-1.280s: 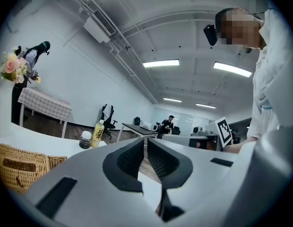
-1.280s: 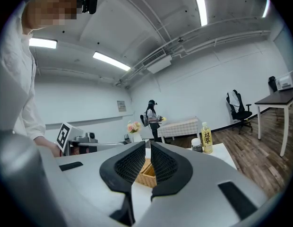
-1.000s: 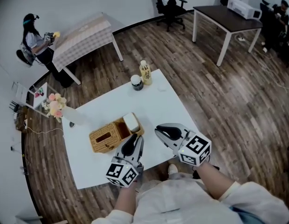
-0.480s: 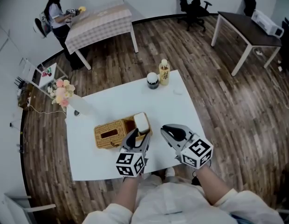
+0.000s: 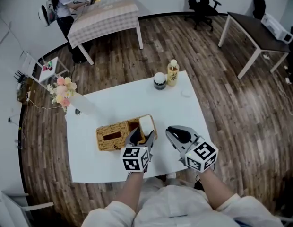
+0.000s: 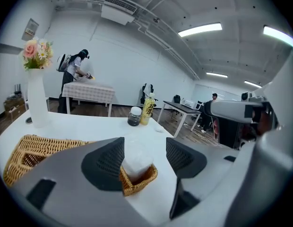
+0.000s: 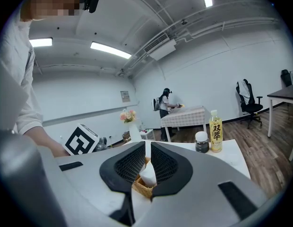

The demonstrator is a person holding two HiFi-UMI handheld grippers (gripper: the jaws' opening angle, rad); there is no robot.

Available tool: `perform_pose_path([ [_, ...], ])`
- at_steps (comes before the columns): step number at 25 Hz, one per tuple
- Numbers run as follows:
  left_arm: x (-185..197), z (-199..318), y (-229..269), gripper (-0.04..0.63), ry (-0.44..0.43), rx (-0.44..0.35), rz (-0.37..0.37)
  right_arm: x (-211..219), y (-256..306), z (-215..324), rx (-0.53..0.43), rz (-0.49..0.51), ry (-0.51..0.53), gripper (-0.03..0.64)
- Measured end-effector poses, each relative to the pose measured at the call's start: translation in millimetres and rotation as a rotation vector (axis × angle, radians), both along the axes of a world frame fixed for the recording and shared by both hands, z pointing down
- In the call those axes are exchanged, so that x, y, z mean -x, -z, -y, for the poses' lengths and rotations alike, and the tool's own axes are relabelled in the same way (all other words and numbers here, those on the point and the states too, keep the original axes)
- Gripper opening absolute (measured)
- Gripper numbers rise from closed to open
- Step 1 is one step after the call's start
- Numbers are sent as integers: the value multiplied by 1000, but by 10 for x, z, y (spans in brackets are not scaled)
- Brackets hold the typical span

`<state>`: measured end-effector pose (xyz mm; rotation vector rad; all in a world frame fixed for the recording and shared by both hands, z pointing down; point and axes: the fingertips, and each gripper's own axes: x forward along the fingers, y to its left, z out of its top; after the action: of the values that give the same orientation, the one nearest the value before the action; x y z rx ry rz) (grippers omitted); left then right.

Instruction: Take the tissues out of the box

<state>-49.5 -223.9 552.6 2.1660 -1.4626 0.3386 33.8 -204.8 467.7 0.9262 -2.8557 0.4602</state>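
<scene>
A woven wicker tissue box (image 5: 119, 134) lies on the white table (image 5: 104, 108). At its open right end a white wad of tissues (image 5: 146, 124) stands up. My left gripper (image 5: 142, 137) sits at that end, and its jaws are opening. In the left gripper view the tissues (image 6: 137, 156) stand between the spread jaws of the left gripper (image 6: 144, 159), close to the left pad and apart from the right one. My right gripper (image 5: 175, 134) hovers just right of the box, shut and empty. The right gripper view shows the tissues (image 7: 147, 174) beyond the right gripper's (image 7: 148, 161) closed jaws.
A yellow drink bottle (image 5: 173, 73) and a dark jar (image 5: 159, 81) stand at the table's far edge. A vase of flowers (image 5: 66, 90) is at the far left corner. A person (image 5: 61, 4) stands by a checked table in the background.
My left gripper has moved forward to the box's right end and its jaws have spread apart. The right gripper has hardly moved.
</scene>
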Motion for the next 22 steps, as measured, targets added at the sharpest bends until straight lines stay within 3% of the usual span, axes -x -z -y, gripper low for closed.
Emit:
perform_pose_path([
  [22, -47, 173, -471, 318, 24, 180, 110, -68, -126, 161, 25, -9, -17, 40],
])
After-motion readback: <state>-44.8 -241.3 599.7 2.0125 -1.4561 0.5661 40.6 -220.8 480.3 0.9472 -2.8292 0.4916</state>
